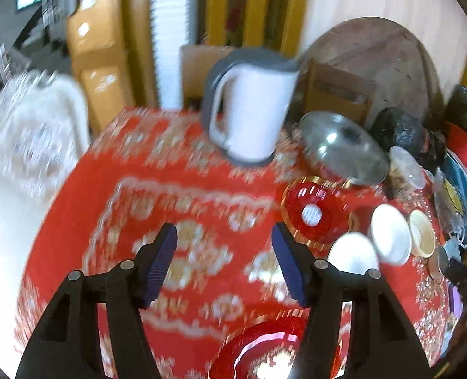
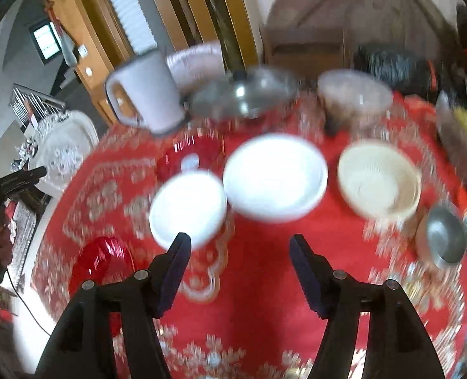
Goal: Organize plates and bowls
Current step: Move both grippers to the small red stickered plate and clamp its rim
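My left gripper (image 1: 224, 237) is open and empty above the red patterned tablecloth (image 1: 176, 170). A red gold-rimmed plate (image 1: 312, 213) lies to its right, and another red plate (image 1: 265, 350) lies below it. Two white bowls (image 1: 353, 254) (image 1: 390, 233) and a cream bowl (image 1: 421, 233) stand further right. My right gripper (image 2: 239, 246) is open and empty. Just ahead of it sit a small white bowl (image 2: 187, 208), a larger white bowl (image 2: 274, 177) and a cream ribbed bowl (image 2: 379, 181). A red plate (image 2: 186, 158) lies behind them, another red plate (image 2: 102, 262) at the left.
A white kettle (image 1: 252, 110) (image 2: 145, 91) stands at the back of the table, with a steel lid (image 1: 341, 147) (image 2: 246, 94) beside it. A small steel bowl (image 2: 443, 237) sits at the right. Jars, bags and clutter crowd the right edge. A white chair (image 1: 34, 145) stands left.
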Demonstrator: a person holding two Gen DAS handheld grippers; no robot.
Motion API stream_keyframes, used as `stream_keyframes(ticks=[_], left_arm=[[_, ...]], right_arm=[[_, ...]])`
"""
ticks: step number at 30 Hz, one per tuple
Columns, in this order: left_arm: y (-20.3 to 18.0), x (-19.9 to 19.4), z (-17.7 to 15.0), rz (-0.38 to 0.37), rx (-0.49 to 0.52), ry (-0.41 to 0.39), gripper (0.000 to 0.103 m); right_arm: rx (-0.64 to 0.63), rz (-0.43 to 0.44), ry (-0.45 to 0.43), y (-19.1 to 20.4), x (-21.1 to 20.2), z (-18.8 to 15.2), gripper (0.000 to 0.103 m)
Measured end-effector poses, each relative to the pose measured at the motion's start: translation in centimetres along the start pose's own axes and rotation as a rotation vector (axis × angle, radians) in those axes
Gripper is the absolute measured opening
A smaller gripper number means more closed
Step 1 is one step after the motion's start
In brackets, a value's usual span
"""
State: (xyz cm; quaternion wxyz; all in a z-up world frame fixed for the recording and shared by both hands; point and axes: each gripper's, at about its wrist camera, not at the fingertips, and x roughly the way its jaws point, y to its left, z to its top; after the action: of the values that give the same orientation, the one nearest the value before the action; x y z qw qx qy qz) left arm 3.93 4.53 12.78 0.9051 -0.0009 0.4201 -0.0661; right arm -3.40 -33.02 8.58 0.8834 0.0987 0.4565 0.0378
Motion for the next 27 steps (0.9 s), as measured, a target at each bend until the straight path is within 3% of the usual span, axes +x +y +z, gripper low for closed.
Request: stream_keyframes(ticks=[3,4,5,8,12,16,21,25,27], left_arm=[[-1.1,0.0,2.8,-0.002,0.022,-0.046,0.073],[-1.4,0.1,3.5,-0.006,0.017,-0.056,0.077],[-1.6,0.4,3.9,-0.007,0.011,-0.059,0.078],[-3.0,3.0,4.0,-0.031,0.001,-0.02,0.078],[-4.3,8.5,2.8,-0.034,-0.005,0.097,0.078],[-5.1,12.6,2.1,-0.017,-0.01,0.162,0.077],[-6.9,18.4,1.5,-0.088,-0.055,0.276,0.078],[-8.1,21.8,0.0,-0.056,-0.039,0.34,0.077],[-8.4,22.5,-0.5,-0.058,-0.024,0.344,0.077]], right_arm=[[-0.049,0.01,-0.101,1.5,-1.5,3.3,0.067],[-0.075,0.025,-0.147,2.1,-2.2,4.2,0.074],[-0.101,0.044,-0.186,2.7,-2.6,5.0,0.088],[-0.186,0.043,-0.231,4.8,-1.7,6.4,0.093],[-0.159,0.06,-0.17,5.9,2.3,7.9,0.092],[-0.038,0.075,-0.124,4.8,6.5,10.0,0.091],[0.017,0.083,-0.089,3.7,11.5,12.8,0.088],[-0.009,0.093,0.043,4.1,18.0,13.3,0.059],[-0.01,0.053,0.103,3.8,20.9,12.6,0.057]])
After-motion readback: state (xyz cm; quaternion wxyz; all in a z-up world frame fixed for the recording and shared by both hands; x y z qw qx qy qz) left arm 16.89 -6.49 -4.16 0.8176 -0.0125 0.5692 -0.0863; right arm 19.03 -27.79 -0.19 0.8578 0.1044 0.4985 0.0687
